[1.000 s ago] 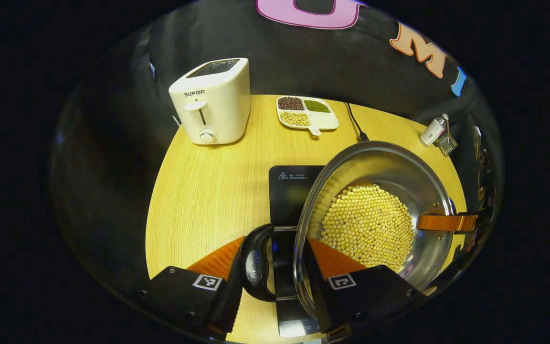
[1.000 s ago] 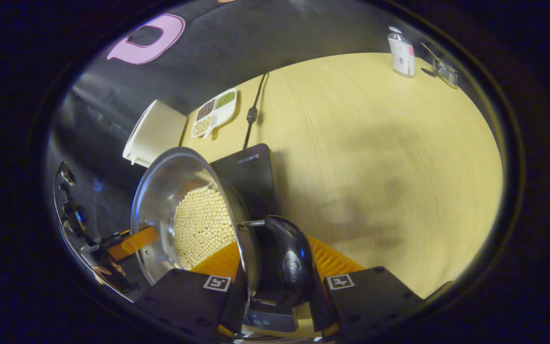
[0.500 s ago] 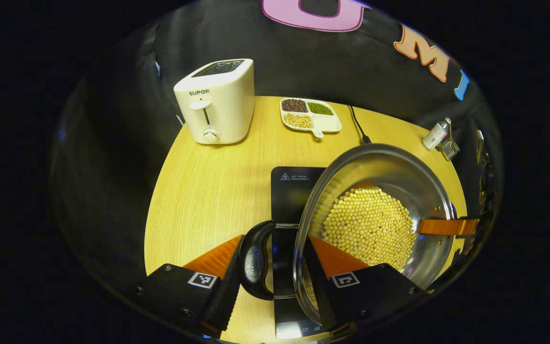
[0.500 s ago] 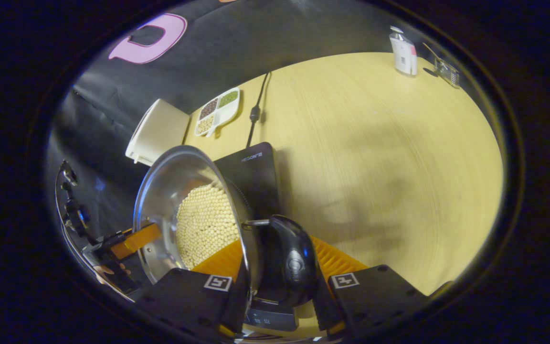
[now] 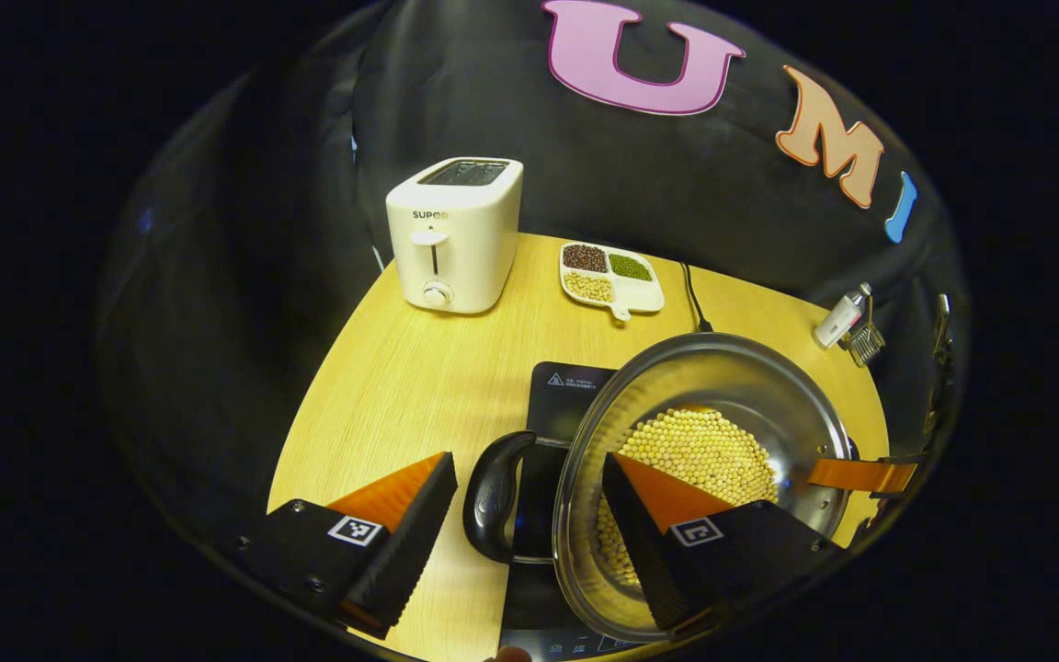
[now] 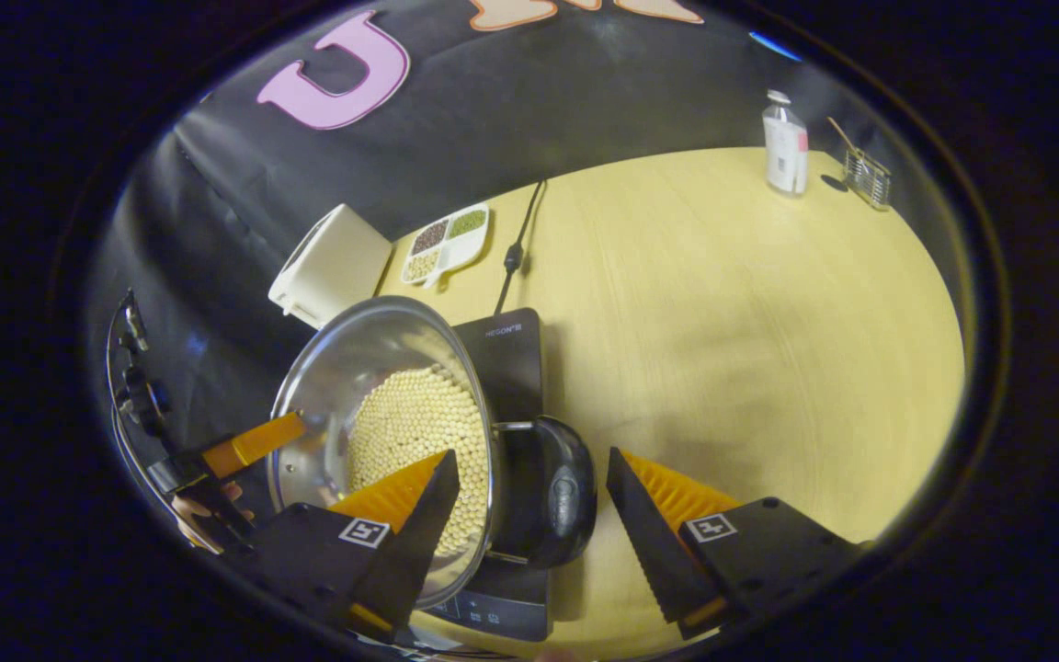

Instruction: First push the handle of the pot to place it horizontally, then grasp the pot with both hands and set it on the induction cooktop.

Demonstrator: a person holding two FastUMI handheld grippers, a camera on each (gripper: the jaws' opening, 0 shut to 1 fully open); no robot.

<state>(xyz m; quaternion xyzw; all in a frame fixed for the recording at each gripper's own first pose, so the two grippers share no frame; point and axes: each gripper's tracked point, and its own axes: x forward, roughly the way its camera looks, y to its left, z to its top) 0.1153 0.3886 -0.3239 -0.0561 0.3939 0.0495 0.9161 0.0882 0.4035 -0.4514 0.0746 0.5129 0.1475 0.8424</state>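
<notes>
Wooden tabletop (image 6: 723, 303) carries the cooktop (image 6: 511, 349), and the pot (image 5: 704, 405) of beans sits on it. Left gripper (image 5: 529, 501) has its fingers spread wide — the pot's handle (image 5: 493, 496) lies between them, untouched. Right gripper (image 6: 529, 501) is likewise wide apart around the other handle (image 6: 562, 492), gripping nothing.

Round wooden table (image 5: 401, 386) with pale, fine grain, lit warmly from above. Behind it, from nine to three o'clock, hangs the black cloth wall (image 5: 677, 175), creased and draped down to the table's far edge. Past the table's edge the surroundings fall into darkness. In the right gripper view, soft shadows lie on the tabletop at about five o'clock.
</notes>
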